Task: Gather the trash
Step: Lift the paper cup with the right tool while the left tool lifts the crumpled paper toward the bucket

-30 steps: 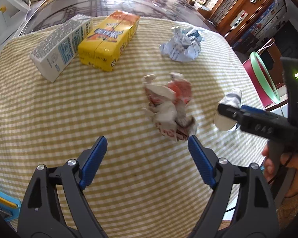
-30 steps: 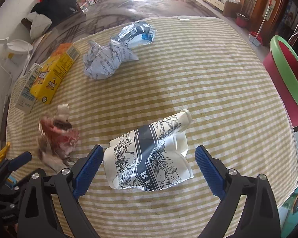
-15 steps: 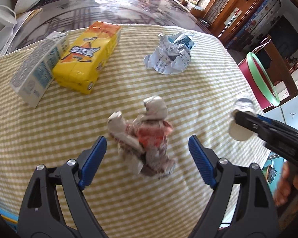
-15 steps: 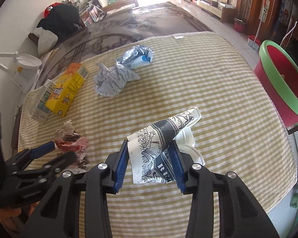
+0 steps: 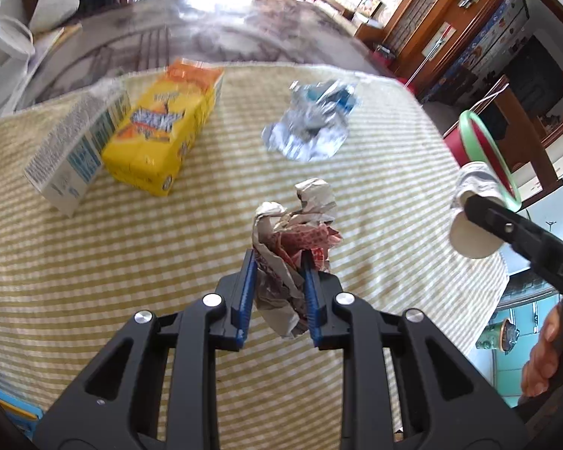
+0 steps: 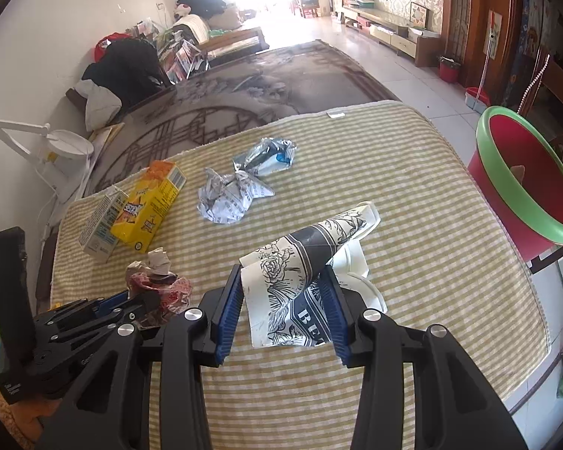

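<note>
Striped yellow-and-white cloth spread over a patterned brown carpet in a living room; all places are given from the cloth. Beyond its right edge stands a red bin with a green rim. On its far left lie a yellow juice carton and, touching it, a white-and-blue carton, both flat with long axes running away from the cameras. Near the far centre lie a crumpled printed sheet and a crushed silver-and-blue wrapper. Above the near part, the right gripper is clamped on a crushed paper cup, white with a dark floral band, its long axis pointing up and right toward the bin. Above the near left, the left gripper, jaws just closed, grasps a crumpled red-and-white paper wad, longer upright, lifted clear of the cloth.
</note>
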Motion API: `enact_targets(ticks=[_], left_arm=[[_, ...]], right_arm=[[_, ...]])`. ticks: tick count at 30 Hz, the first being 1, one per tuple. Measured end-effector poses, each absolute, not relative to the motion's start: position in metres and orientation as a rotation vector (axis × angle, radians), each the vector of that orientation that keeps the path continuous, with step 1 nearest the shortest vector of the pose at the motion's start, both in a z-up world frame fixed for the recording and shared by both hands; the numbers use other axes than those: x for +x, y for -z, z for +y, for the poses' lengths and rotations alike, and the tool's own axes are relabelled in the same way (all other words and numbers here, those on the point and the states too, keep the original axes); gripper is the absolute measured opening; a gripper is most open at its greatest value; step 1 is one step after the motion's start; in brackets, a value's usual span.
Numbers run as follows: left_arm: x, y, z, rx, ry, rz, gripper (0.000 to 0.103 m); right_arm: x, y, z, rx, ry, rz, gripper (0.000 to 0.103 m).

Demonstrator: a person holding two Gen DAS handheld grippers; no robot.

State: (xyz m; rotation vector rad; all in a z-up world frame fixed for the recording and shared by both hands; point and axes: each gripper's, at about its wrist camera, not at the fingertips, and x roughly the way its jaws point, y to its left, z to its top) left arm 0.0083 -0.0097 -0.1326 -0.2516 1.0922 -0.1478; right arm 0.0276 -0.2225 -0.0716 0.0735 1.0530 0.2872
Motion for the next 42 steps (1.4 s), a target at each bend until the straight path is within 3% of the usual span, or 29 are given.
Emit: enact_targets(ticks=[10, 42], left_arm=[[0.01, 0.095, -0.016, -0.259, 0.15, 1.002, 0.023], [0.028, 0.073, -0.091, -0.309, -0.105, 0.956, 0.023]], right_arm=[[0.023, 0.059, -0.232, 0.079, -0.291, 1.019, 0.04], [0.085, 0.063, -0.302, 0.034, -0.539, 1.044, 0.04]])
